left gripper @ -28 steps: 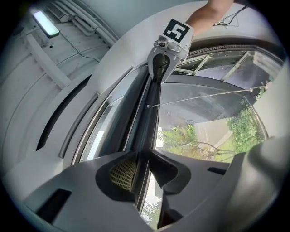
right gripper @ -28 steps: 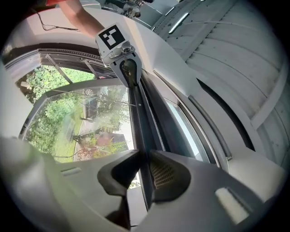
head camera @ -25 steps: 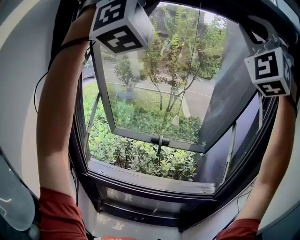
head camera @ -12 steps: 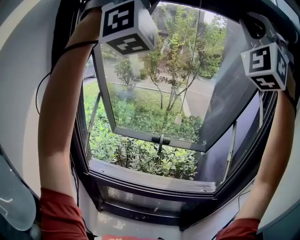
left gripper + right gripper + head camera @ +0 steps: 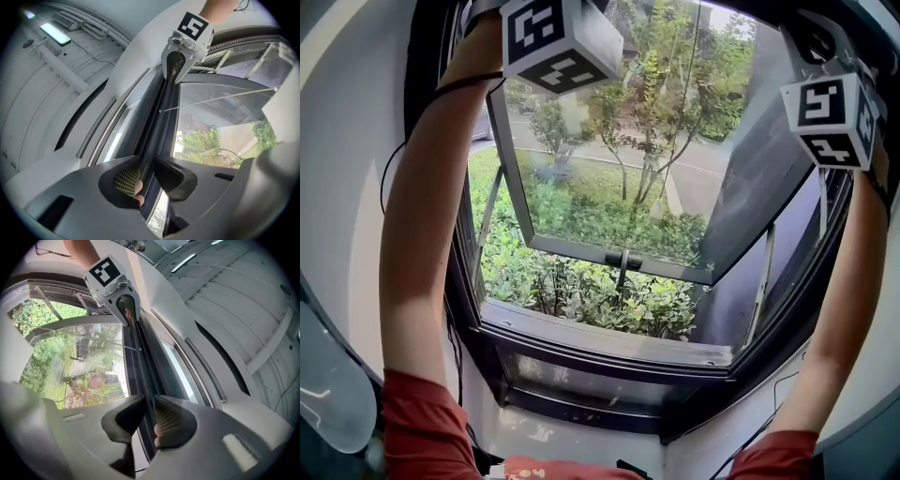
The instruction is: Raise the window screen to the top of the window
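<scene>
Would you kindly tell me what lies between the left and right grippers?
The window screen's dark bar, seen in the left gripper view running from the left gripper to the right gripper, whose jaws have just been opening with it between them.

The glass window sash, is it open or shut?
Open: the sash tilts outward at the bottom, and bushes show through the gap above the sill.

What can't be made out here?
Head view: top edge cuts off both jaws and the thin dark screen bar; only marker cubes show.
Left gripper view: past the left hand-held gripper, bar blends into dark top frame; gap unreadable.
Right gripper view: right hand-held gripper jaws have just been opening, bar between them; screen mesh shows in no view.
</scene>
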